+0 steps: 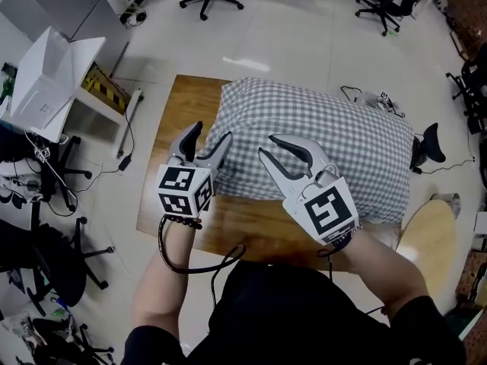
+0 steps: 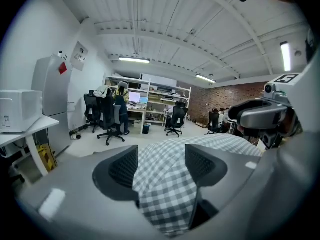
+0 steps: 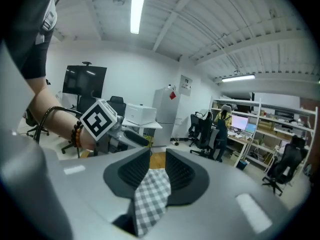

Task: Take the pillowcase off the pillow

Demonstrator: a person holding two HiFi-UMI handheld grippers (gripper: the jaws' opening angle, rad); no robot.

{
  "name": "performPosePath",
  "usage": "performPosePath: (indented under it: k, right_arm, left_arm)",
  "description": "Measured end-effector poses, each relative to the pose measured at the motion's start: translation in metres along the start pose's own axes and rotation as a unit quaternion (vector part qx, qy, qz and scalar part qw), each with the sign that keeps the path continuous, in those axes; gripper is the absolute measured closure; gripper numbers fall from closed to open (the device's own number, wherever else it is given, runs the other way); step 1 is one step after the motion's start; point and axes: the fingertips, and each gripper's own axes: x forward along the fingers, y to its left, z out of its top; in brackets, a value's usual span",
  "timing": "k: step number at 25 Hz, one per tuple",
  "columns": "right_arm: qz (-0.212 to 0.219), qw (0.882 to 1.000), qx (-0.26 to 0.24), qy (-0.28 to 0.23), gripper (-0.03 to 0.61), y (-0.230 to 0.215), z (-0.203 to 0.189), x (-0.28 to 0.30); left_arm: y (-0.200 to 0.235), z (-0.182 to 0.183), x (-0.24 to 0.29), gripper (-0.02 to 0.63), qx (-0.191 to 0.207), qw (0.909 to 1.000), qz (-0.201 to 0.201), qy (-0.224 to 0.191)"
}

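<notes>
Checked pillow [image 1: 342, 139] at tips of L gripper [image 1: 214, 131], R gripper [image 1: 268, 145].

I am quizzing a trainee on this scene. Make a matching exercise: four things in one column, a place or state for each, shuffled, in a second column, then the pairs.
Things:
1. pillow
2. table
3. left gripper
4. right gripper

Places and states:
a. jaws a narrow gap apart, over the pillow's near edge
b. bare wood, under the pillow
c. covered in grey-and-white check
d. jaws wide apart, by the pillow's left end

Pairs: 1-c; 2-b; 3-d; 4-a
</notes>
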Motion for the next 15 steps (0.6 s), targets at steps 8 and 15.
performPosePath:
  k: [8, 15]
  right_arm:
    - [0.005, 0.993, 0.095, 0.071, 0.48, -0.009, -0.035, 0.053]
    - [0.012, 0.991, 0.103, 0.084, 0.479, -0.017, -0.052, 0.085]
  left_arm:
    - [0.066, -0.047, 0.053, 0.246, -0.105, 0.9918, -0.043, 0.058]
    - [0.097, -0.089, 0.089, 0.214, -0.185, 0.9749, -0.077, 0.096]
